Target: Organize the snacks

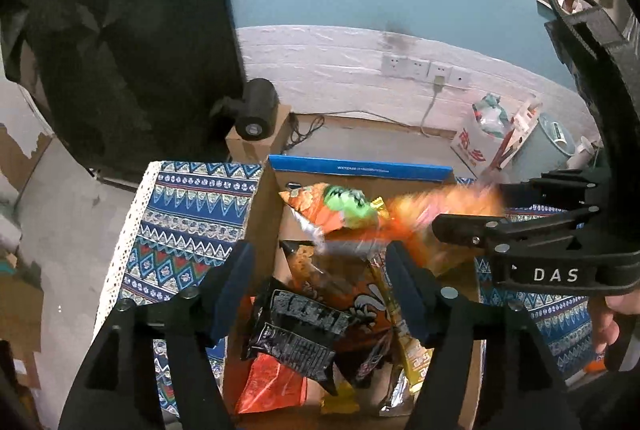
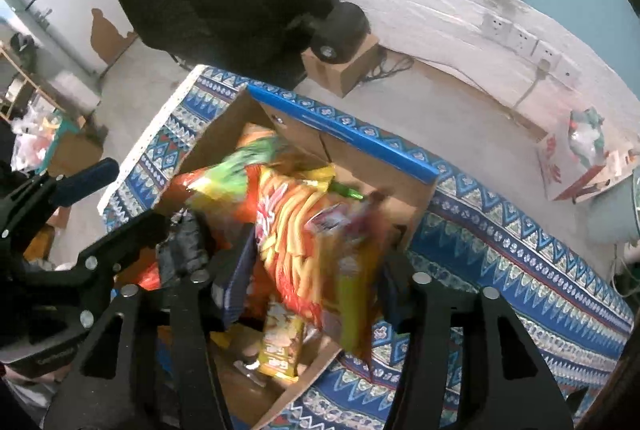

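A cardboard box (image 1: 360, 169) with a blue rim stands on a patterned blue cloth (image 1: 188, 222) and holds several snack bags. My left gripper (image 1: 320, 282) is open and empty above the box, over a black bag (image 1: 296, 330) and an orange bag (image 1: 360, 310). My right gripper (image 2: 316, 282) is open, and a blurred orange snack bag (image 2: 304, 230) with yellow sticks printed on it hangs between its fingers over the box (image 2: 360, 145); whether the fingers touch it I cannot tell. The same bag (image 1: 440, 213) shows blurred in the left wrist view, by the right gripper (image 1: 460, 226).
A black cylinder (image 1: 256, 109) sits on a small carton behind the box. Wall sockets (image 1: 424, 69) with a plugged cable are on the back wall. A white bag with bottles (image 1: 484, 133) and a grey bin (image 1: 552, 145) stand at the right.
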### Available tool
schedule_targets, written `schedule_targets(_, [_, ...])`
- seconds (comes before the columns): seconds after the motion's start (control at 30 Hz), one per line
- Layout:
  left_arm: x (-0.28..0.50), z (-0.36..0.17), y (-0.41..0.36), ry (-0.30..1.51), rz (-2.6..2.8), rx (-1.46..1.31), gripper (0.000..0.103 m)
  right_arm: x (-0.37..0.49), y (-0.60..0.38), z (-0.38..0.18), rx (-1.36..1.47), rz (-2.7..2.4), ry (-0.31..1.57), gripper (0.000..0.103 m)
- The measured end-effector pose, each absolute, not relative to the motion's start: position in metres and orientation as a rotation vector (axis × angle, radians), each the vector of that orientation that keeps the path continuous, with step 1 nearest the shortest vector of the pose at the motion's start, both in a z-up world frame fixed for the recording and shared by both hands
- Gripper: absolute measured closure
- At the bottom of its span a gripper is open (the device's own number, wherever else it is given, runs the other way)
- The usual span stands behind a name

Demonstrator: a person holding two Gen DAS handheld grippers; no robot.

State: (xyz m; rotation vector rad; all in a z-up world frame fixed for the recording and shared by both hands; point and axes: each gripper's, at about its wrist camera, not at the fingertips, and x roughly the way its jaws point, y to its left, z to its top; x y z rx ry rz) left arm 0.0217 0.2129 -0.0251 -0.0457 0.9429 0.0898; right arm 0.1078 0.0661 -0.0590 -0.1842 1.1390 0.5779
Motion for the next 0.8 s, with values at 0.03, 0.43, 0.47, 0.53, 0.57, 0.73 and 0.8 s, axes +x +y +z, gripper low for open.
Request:
schedule_targets(0.03, [0.021, -0.024, 0.213, 0.943, 0.090, -0.045, 0.031, 0.107, 0.066, -0.056, -0.186, 0.577, 1.132, 0.041])
schedule_targets(0.43, [0.004, -0.004, 0.208, 0.891, 0.095, 0.027, 0.021, 0.082, 0.060, -0.013, -0.219, 0.529, 1.013, 0.027])
schedule_targets(0.47, [0.003, -0.002, 0.206, 0.883, 0.102, 0.043, 0.018, 0.080, 0.058, -0.010, -0.219, 0.523, 1.004, 0.027])
schedule_targets(0.53, [0.000, 0.002, 0.203, 0.867, 0.117, 0.071, 0.014, 0.076, 0.054, -0.002, -0.212, 0.515, 0.983, 0.027])
schedule_targets(0.57, [-0.001, 0.004, 0.202, 0.860, 0.120, 0.079, 0.014, 0.074, 0.052, 0.002, -0.209, 0.509, 0.972, 0.026])
schedule_targets(0.73, [-0.007, 0.011, 0.196, 0.849, 0.120, 0.091, 0.013, 0.067, 0.041, 0.011, -0.203, 0.485, 0.944, 0.026])
schedule_targets(0.8, [-0.009, 0.014, 0.194, 0.842, 0.114, 0.089, 0.011, 0.065, 0.038, 0.013, -0.213, 0.470, 0.935, 0.026])
